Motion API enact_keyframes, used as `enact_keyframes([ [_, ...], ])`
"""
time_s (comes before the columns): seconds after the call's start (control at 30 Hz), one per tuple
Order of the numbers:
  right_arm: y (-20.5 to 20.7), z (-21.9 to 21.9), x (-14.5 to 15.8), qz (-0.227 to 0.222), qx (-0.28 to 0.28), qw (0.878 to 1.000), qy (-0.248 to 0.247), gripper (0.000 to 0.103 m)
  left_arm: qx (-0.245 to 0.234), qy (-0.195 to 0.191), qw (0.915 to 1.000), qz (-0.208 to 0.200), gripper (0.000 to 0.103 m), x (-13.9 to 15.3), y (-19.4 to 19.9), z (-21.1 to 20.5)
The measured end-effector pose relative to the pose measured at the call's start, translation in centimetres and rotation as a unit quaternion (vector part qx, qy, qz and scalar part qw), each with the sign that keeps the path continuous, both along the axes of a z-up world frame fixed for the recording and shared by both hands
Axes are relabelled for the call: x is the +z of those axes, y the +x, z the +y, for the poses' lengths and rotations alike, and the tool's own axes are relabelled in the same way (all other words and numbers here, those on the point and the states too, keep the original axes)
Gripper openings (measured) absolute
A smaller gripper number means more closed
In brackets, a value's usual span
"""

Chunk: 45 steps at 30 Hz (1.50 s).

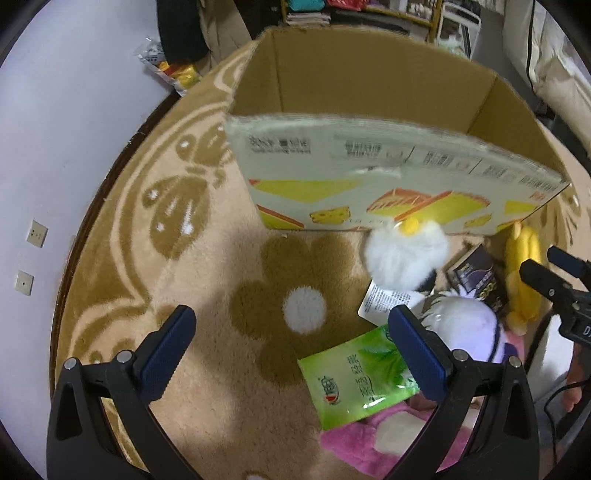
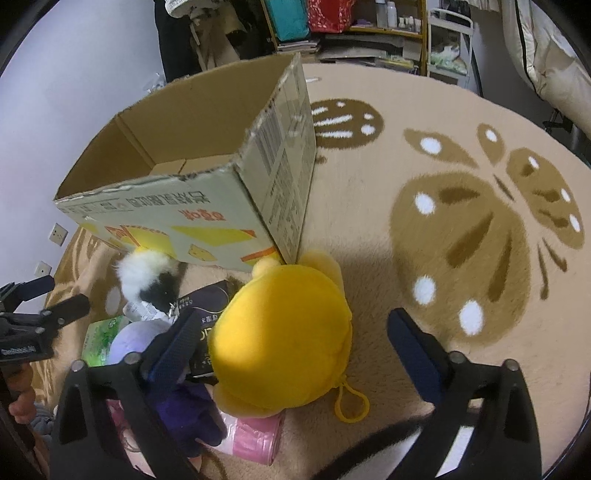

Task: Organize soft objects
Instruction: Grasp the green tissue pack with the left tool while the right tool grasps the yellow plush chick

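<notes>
An open cardboard box (image 1: 369, 110) (image 2: 192, 155) stands on the rug. In front of it lie a white fluffy plush (image 1: 406, 254) (image 2: 147, 273), a lavender plush (image 1: 469, 328) (image 2: 129, 339), a yellow plush (image 1: 522, 273) (image 2: 284, 339) and a pink plush (image 1: 369, 439). My left gripper (image 1: 291, 350) is open and empty above the rug, left of the pile. My right gripper (image 2: 295, 343) is open, its jaws on either side of the yellow plush, not closed on it. Each gripper also shows in the other's view: the right gripper (image 1: 554, 273) and the left gripper (image 2: 48, 299).
A green packet (image 1: 354, 376) (image 2: 103, 332), a dark packet (image 1: 476, 273) (image 2: 207, 306), a white card (image 1: 384, 299) and a pink roll (image 2: 251, 439) lie among the plushes. The beige patterned rug (image 2: 443, 229) spreads right. Shelves (image 2: 369, 26) and a wall (image 1: 55, 129) stand behind.
</notes>
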State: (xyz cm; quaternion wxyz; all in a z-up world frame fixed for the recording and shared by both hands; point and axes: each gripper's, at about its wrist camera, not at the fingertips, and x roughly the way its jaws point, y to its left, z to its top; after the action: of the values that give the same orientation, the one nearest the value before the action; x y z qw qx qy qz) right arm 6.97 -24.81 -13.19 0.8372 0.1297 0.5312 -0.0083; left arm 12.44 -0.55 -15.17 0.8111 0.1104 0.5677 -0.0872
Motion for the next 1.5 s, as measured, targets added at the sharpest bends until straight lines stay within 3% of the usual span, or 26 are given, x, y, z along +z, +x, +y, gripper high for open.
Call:
enact_keyframes([
  [0.4, 0.9, -0.3, -1.4, 0.013, 0.003, 1.000, 0.016, 0.100, 0.001, -0.034, 0.9979, 0.056, 0.103, -2.5, 1.3, -0.1],
  [0.6, 0.9, -0.3, -1.4, 0.012, 0.002, 1.000, 0.016, 0.099, -0.008, -0.045, 0.9968, 0.065, 0.103, -3.0, 1.5, -0.6],
  [0.77, 0.6, -0.1, -1.0, 0.010, 0.002, 1.000, 0.013, 0.099, -0.030, -0.021, 0.9976, 0.059, 0.103, -3.3, 0.8, -1.8],
  [1.13, 0.5, 0.2, -1.1, 0.013, 0.011, 1.000, 0.010, 0.095, -0.006, -0.016, 0.9954, 0.094, 0.102, -5.6, 1.3, -1.9],
  [1.2, 0.7, 0.2, -1.1, 0.014, 0.013, 1.000, 0.007, 0.095, -0.006, -0.022, 0.9946, 0.101, 0.100, -5.9, 1.0, -2.1],
  [1.37, 0.7, 0.1, -1.2, 0.015, 0.014, 1.000, 0.007, 0.095, -0.008, -0.043, 0.9918, 0.120, 0.077, -6.8, 0.0, -2.9],
  [1.5, 0.7, 0.3, -1.4, 0.017, 0.023, 0.999, 0.017, 0.085, -0.008, -0.046, 0.9932, 0.107, 0.077, -6.7, -0.8, -2.5],
])
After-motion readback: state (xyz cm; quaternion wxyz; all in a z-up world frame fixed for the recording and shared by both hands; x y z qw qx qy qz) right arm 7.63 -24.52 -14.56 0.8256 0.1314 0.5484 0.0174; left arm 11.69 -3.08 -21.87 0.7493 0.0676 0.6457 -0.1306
